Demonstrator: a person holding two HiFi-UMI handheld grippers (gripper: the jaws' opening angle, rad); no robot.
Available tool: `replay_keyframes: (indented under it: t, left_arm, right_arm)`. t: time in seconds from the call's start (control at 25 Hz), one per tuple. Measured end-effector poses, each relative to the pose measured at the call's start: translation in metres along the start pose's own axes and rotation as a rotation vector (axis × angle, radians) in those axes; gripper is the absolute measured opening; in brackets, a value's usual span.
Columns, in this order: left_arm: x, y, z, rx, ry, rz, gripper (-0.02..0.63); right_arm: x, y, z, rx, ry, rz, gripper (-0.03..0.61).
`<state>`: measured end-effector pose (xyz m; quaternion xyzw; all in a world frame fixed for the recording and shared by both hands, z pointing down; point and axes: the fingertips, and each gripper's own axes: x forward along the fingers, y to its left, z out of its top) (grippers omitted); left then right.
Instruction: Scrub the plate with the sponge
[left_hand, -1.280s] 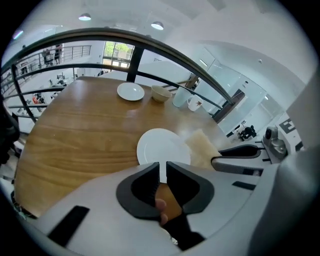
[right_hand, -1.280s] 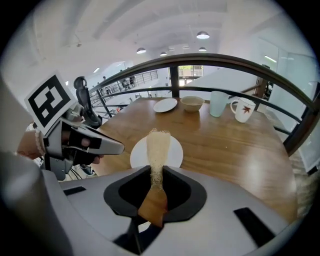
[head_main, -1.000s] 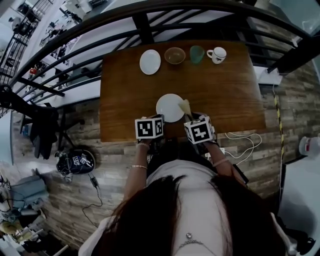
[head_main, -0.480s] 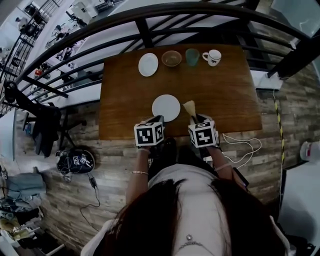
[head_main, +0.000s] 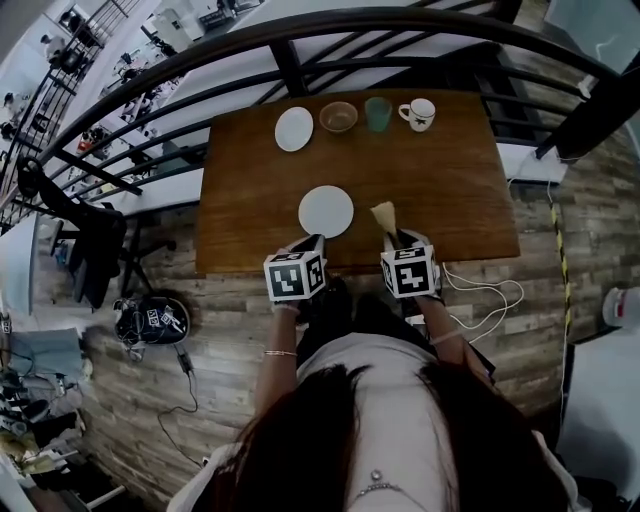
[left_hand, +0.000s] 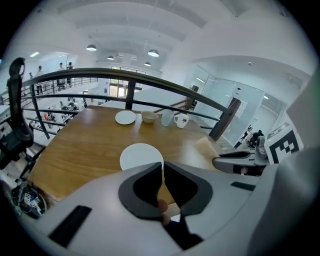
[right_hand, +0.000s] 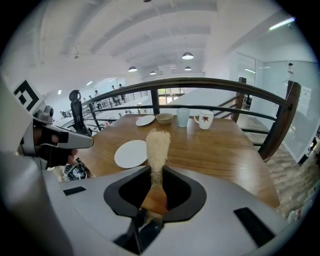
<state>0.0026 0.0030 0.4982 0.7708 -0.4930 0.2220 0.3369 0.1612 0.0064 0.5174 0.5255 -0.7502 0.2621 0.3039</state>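
Observation:
A white plate (head_main: 326, 211) lies flat on the wooden table (head_main: 450, 190), near its front edge. My left gripper (head_main: 311, 241) hovers just short of the plate's near rim, shut with nothing between its jaws; in the left gripper view the plate (left_hand: 141, 156) shows just beyond the gripper (left_hand: 163, 167). My right gripper (head_main: 393, 237) is shut on a tan fibrous sponge (head_main: 383, 214), which sticks out forward to the right of the plate and apart from it. From the right gripper view, the sponge (right_hand: 157, 145) rises out of the gripper (right_hand: 156, 172), with the plate (right_hand: 131, 153) to its left.
Along the table's far edge stand a small white plate (head_main: 293, 128), a bowl (head_main: 338, 116), a green cup (head_main: 377, 113) and a white mug (head_main: 419, 113). A black metal railing (head_main: 280, 45) curves behind the table. Cables (head_main: 490, 290) lie on the floor at the right.
Both grippers have drawn back toward the table's near edge. The sponge has come off the plate's right rim and now sits beside it. The left gripper has left the plate's edge.

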Motion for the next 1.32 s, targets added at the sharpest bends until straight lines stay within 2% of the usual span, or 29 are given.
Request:
replay_keyframes:
  t: [0.24,0.6,1.32]
  left_arm:
    - [-0.002,-0.007,0.000,-0.003,-0.011,-0.003,0.026]
    - [0.000,-0.009,0.008,-0.004,-0.028,0.001,0.026]
    - [0.010,-0.021,0.014,0.019,-0.019,-0.045,0.026]
  right_arm:
    - [-0.005,-0.004,-0.004,-0.012,-0.008,-0.005,0.087]
    - [-0.005,-0.018,-0.014,0.046,-0.007,-0.018,0.087]
    - [-0.001,-0.022,-0.009,0.074,-0.018,-0.016,0.087]
